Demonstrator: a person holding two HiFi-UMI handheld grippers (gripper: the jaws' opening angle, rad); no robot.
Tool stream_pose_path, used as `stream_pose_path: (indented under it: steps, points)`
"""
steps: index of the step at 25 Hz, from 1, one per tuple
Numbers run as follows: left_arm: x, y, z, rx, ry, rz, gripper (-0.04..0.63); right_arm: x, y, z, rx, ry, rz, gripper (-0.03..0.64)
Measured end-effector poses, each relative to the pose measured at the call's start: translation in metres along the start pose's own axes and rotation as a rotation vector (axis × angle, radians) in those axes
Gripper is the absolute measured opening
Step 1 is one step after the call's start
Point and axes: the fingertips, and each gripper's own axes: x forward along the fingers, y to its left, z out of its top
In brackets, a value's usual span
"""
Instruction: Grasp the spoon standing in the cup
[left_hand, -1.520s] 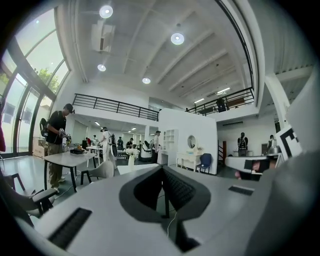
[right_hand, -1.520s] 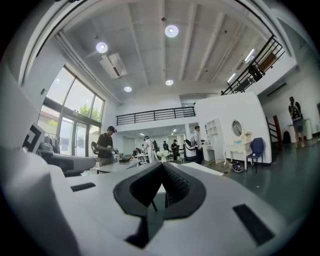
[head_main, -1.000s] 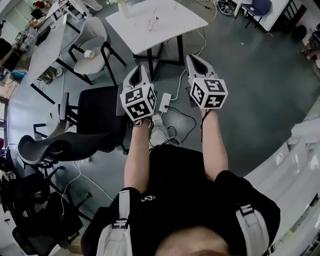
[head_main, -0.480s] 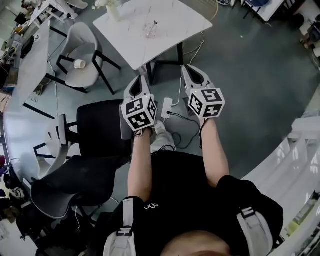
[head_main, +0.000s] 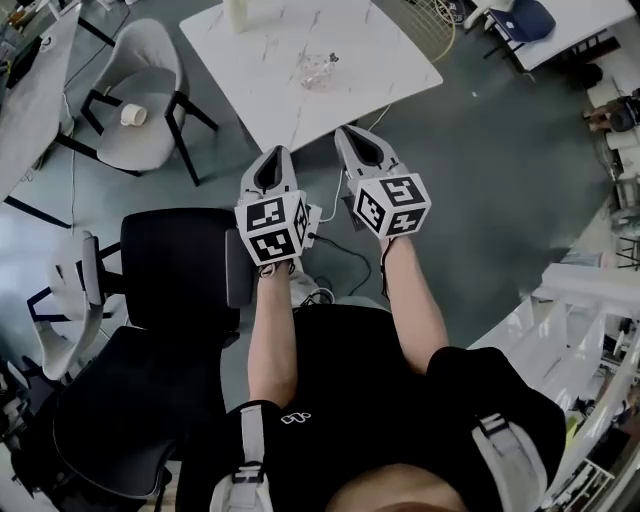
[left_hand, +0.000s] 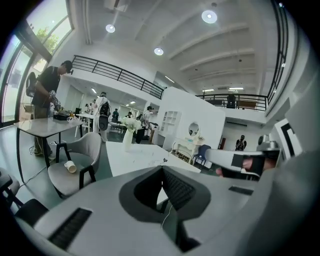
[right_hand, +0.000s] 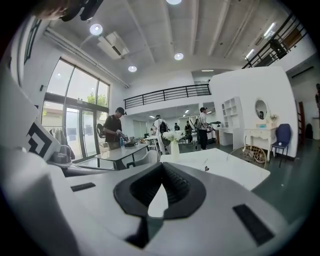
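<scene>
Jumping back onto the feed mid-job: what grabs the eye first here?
The left gripper and right gripper, grey with black-and-white marker cubes, fill the head view's centre, both shut and empty. Beyond their tips stands a white marble-patterned table, with a clear glass cup holding a spoon near its middle. A black office chair sits lower left.

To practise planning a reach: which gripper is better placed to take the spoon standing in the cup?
Probably the right: in the head view the right gripper lies nearer the cup with the spoon than the left gripper. Both are shut and empty.
</scene>
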Motion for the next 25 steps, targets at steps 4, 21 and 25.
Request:
stream_pose_path:
  steps: [4,21,25]
  points:
    - [0.023,0.008,-0.009,-0.029,0.037,-0.014,0.015,0.005,-0.02,-0.019,0.013,0.045,-0.038,0.006]
    - [0.154,-0.028,0.013,-0.013,0.047,0.047,0.015,0.086,-0.146,-0.007,0.061,0.047,0.018,0.006]
    - [0.185,-0.024,0.018,-0.026,0.039,0.118,0.015,0.124,-0.175,0.002,0.053,0.044,0.074,0.006]
